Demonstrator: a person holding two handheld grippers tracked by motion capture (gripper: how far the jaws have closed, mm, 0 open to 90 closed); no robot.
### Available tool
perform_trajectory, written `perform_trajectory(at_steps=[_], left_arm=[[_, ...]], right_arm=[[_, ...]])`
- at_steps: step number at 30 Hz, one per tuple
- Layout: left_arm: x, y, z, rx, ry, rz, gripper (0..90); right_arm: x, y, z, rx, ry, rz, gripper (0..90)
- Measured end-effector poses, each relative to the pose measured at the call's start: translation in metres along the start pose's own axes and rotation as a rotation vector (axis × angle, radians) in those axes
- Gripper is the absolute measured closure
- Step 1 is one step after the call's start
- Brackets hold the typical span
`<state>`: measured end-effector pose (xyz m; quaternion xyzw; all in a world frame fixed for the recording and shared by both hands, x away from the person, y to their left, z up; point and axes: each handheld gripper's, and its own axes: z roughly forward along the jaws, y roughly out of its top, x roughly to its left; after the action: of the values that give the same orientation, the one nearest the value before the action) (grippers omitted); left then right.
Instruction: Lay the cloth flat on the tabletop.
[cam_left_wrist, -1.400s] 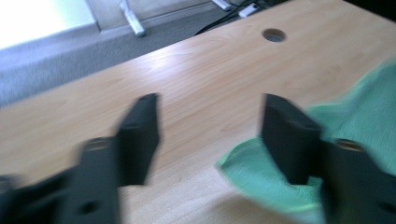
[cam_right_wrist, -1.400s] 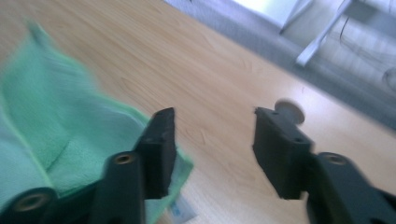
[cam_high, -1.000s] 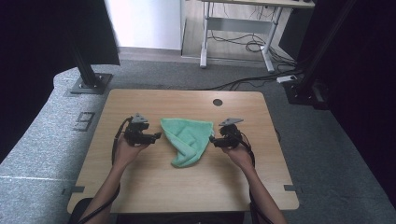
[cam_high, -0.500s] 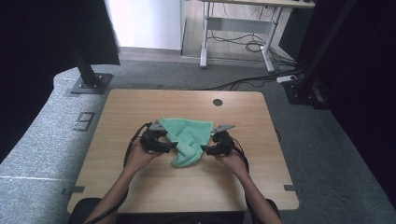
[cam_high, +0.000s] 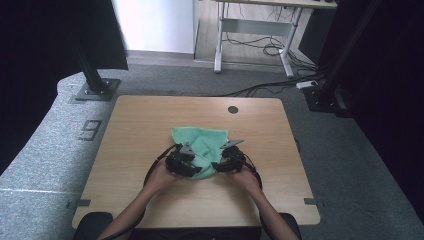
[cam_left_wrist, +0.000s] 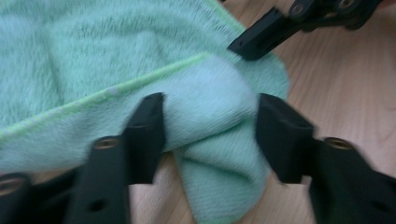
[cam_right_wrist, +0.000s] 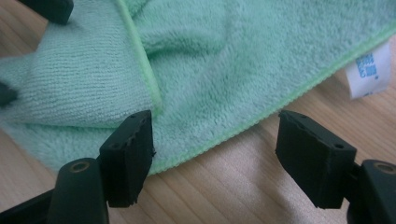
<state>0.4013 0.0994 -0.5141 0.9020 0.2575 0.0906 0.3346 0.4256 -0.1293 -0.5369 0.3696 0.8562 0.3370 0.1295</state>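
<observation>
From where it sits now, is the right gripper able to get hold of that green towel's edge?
Probably yes. The right gripper stands open at the towel's hemmed edge, one jaw over the cloth, one over bare table, with nothing between.

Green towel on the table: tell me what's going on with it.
A person works a crumpled green towel on the wooden table with two tools. The left hand-held gripper straddles a raised fold at the near edge, its jaws having just been closing. The right hand-held gripper stands open over the hem, its jaws having just been opening, nothing pinched yet.
</observation>
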Motion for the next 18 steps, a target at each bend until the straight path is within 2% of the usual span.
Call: perform_trajectory(at_steps=[4, 6, 8, 12, 13, 15, 18], left_arm=[[0.002, -0.006, 0.004, 0.02, 0.0, 0.001, 72.5], [0.005, -0.008, 0.002, 0.011, -0.008, -0.017, 83.0], [0.007, -0.008, -0.001, 0.001, -0.008, -0.027, 89.8], [0.01, -0.007, -0.008, -0.021, -0.005, -0.044, 89.6], [0.011, -0.006, -0.01, -0.036, -0.005, -0.048, 84.4], [0.009, -0.002, -0.013, -0.078, -0.021, -0.061, 67.2], [0.003, 0.007, -0.011, -0.088, -0.056, -0.044, 56.1]], right_arm=[[0.0, -0.004, 0.003, 0.011, -0.015, -0.006, 26.7], [0.0, -0.005, 0.003, 0.007, -0.015, -0.004, 26.7], [0.0, -0.005, 0.003, 0.003, -0.016, -0.004, 26.6], [0.0, -0.007, 0.003, -0.005, -0.014, -0.005, 26.5], [-0.001, -0.007, 0.003, -0.006, -0.014, -0.005, 26.3], [-0.001, -0.007, 0.003, -0.007, -0.014, -0.004, 26.0], [-0.001, -0.007, 0.003, -0.009, -0.014, -0.005, 25.6]])
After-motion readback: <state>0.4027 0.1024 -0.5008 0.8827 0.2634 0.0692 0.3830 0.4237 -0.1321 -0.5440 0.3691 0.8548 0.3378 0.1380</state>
